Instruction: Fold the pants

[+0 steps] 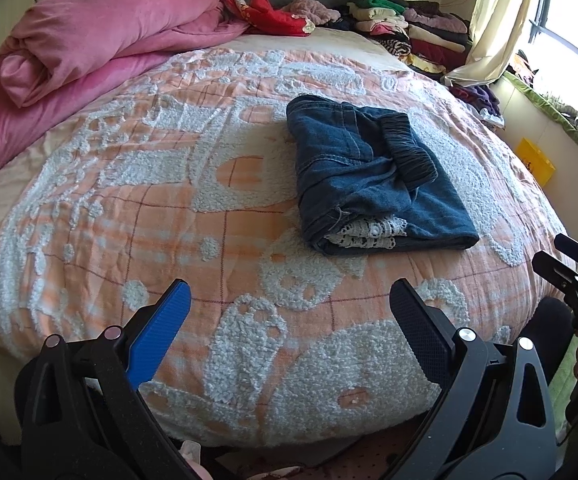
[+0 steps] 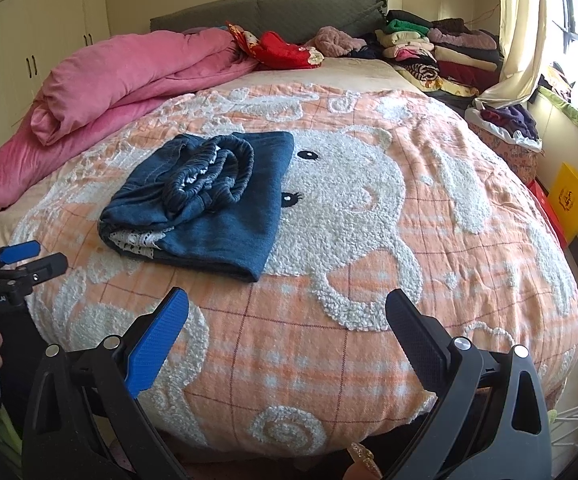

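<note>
Left wrist view shows the pants [image 1: 373,176] lying as a compact folded bundle on the bedspread [image 1: 169,208], somewhat toward the foot of the bed, with the elastic waistband [image 1: 409,148] bunched on top and a strip of white lace trim [image 1: 365,234] peeking out of the near edge. The left gripper [image 1: 289,312] hangs near the foot of the bed with its fingers spread wide and nothing between them; the right gripper [image 2: 287,316] is the same — wide and empty, well apart from the cloth.

The fold looks essentially finished, so the step in hand is probably a last tidy or simply backing away. If tidying, the spot to work is the waistband: from the right wrist view it sits rumpled and puffed up, so a light flat press with one finger pad, not a pinch, would settle it without dragging the layers askew. Tucking the lace under from the near edge calls for a shallow, low approach — a deep grab could lift the top layer and undo the stack.
</note>
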Available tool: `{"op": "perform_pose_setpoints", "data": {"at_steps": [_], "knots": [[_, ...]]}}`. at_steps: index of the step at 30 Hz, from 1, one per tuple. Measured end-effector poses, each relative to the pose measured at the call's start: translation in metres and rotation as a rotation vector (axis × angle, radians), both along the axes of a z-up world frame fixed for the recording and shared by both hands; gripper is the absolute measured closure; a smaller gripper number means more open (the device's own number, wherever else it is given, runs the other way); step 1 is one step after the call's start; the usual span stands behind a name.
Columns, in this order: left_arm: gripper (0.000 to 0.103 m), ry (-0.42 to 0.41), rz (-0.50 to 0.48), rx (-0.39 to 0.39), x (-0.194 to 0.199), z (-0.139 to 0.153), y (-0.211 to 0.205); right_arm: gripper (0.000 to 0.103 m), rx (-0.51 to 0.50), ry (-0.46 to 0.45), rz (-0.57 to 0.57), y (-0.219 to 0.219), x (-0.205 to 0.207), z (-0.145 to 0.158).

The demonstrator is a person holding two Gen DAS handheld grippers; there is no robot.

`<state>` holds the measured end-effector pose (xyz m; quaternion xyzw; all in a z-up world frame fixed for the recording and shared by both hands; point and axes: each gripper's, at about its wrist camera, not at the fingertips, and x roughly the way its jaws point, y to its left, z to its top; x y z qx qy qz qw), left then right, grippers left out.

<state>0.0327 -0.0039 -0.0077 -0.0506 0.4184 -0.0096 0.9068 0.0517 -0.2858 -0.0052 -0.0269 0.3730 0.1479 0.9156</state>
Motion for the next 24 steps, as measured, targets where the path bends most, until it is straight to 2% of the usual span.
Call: {"op": "perform_pose_setpoints", "data": {"at_steps": [4,8,13,16,19,24], "knots": [[0.01,0.007,0.038,0.015,0.003,-0.001,0.013,0.005,-0.01,0.005,-0.011,-0.004,0.007,-0.002],[0.01,0.0,0.122,0.055,0.011,0.001,0.039,0.005,-0.014,0.009,-0.045,-0.017,0.024,-0.002],[0.01,-0.003,0.263,0.074,0.041,0.009,0.101,0.005,0.009,0.02,-0.116,-0.05,0.061,-0.001],[0.01,0.02,0.363,0.092,0.072,0.007,0.147,0.005,0.024,0.027,-0.203,-0.087,0.094,-0.001],[0.01,0.059,0.45,0.12,0.107,-0.005,0.191,0.005,0.021,0.049,-0.342,-0.139,0.141,-0.005],[0.009,0.153,0.505,0.119,0.164,-0.044,0.245,0.005,-0.006,0.112,-0.557,-0.219,0.218,-0.029]]}}
